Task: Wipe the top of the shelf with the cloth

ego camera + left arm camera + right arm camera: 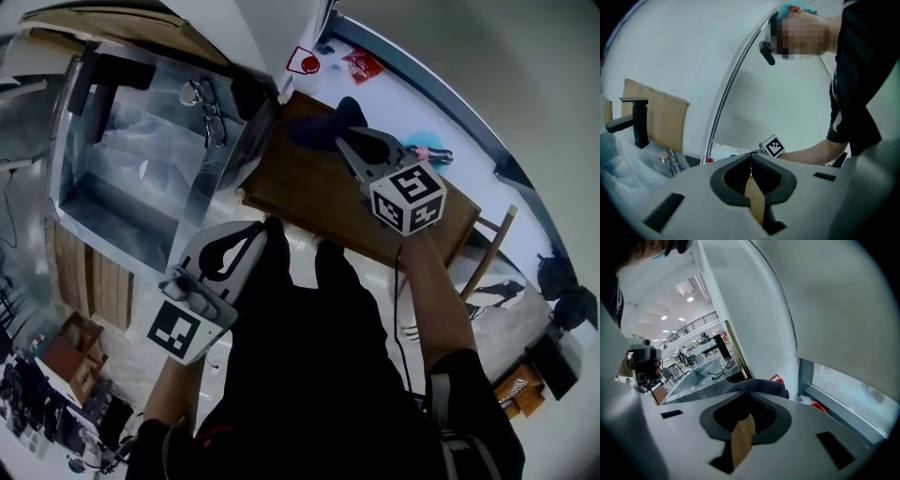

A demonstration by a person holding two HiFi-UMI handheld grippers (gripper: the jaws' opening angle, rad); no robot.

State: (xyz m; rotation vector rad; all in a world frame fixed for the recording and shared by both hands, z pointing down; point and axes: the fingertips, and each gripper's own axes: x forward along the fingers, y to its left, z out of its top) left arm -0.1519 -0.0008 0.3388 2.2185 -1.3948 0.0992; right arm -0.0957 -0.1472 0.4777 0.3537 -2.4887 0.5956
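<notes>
The brown wooden shelf top (319, 192) lies in the middle of the head view. A dark cloth (323, 125) rests bunched on its far end. My right gripper (349, 142) is shut on that cloth; in the right gripper view the cloth (759, 387) bulges out just past the closed jaws of my right gripper (749, 395). My left gripper (265, 228) hangs off the shelf's near left edge, above my dark trousers. In the left gripper view my left gripper (751, 158) has its jaws pressed together with nothing between them.
A plastic-wrapped counter with a sink (131, 178) and a black faucet (633, 123) stands left of the shelf, with a pair of glasses (210, 111) on it. A wooden chair frame (489, 251) is at the right. Red packaging (304, 63) lies by the far wall.
</notes>
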